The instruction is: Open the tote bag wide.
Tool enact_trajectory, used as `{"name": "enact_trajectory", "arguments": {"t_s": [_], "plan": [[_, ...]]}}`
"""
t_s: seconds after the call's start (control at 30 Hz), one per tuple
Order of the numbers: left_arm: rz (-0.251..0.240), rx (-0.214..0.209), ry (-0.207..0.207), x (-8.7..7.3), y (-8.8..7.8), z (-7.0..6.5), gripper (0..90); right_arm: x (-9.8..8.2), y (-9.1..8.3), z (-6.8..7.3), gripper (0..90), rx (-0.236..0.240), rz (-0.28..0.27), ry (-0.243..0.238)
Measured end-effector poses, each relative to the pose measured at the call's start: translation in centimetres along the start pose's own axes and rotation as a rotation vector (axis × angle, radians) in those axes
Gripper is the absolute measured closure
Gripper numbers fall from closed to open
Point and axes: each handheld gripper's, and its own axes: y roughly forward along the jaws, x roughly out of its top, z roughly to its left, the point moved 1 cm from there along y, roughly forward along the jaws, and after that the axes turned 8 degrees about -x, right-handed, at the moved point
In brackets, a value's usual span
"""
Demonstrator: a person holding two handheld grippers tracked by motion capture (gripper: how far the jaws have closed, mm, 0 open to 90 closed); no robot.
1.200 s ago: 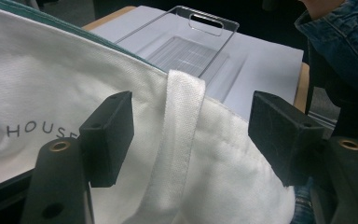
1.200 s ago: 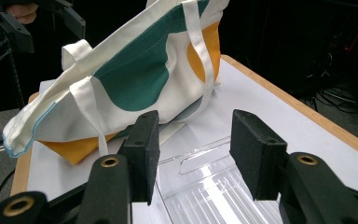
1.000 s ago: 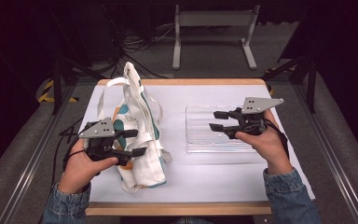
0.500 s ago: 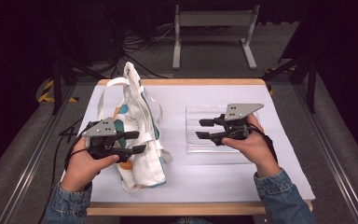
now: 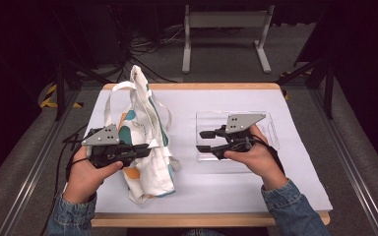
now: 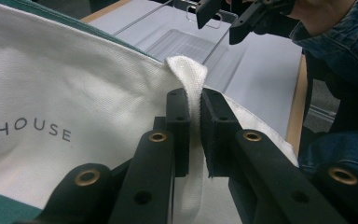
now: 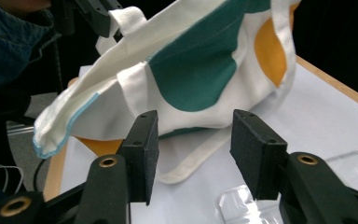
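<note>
A white canvas tote bag (image 5: 145, 120) with teal and orange shapes stands on the left of the table. My left gripper (image 5: 147, 149) has just been closing, and its pads now pinch the bag's white handle strap (image 6: 189, 77) at the top edge. In the left gripper view the jaws (image 6: 195, 116) press the strap flat between them. My right gripper (image 5: 202, 141) hovers open over a clear plastic tray (image 5: 274, 129) and points left toward the bag. In the right gripper view the tote bag (image 7: 200, 60) lies beyond my right gripper (image 7: 193, 140), which holds nothing.
A white mat (image 5: 236, 191) covers the wooden table, and its front right part is bare. Dark floor, cables and a metal stand lie beyond the far edge. A loose bag handle (image 7: 191, 163) trails on the mat toward the tray (image 7: 242, 205).
The left jaws went from open to closed on the bag's strap. The right gripper moved left and a little down over the tray, toward the bag.
</note>
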Motion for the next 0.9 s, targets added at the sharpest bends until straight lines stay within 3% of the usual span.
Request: {"name": "enact_trajectory", "arguments": {"t_s": [0.1, 0.33, 0.67, 0.9], "plan": [[-0.002, 0.006, -0.003, -0.1, -0.1, -0.1, 82.9, 0.3, 0.4, 0.5, 50.7, 0.027, -0.036, 0.008], [-0.015, 0.016, -0.017, -0.4, -0.7, -0.5, 83.3, 0.6, 1.8, 1.5, 50.7, 0.051, -0.051, 0.021], [-0.028, 0.013, -0.03, -0.6, -1.1, -0.5, 83.3, -0.2, 4.6, 2.5, 52.3, 0.115, -0.014, 0.023], [-0.032, 0.008, -0.034, -0.5, -1.1, -0.5, 83.3, -0.6, 5.6, 3.2, 58.0, 0.119, 0.002, 0.01]]}}
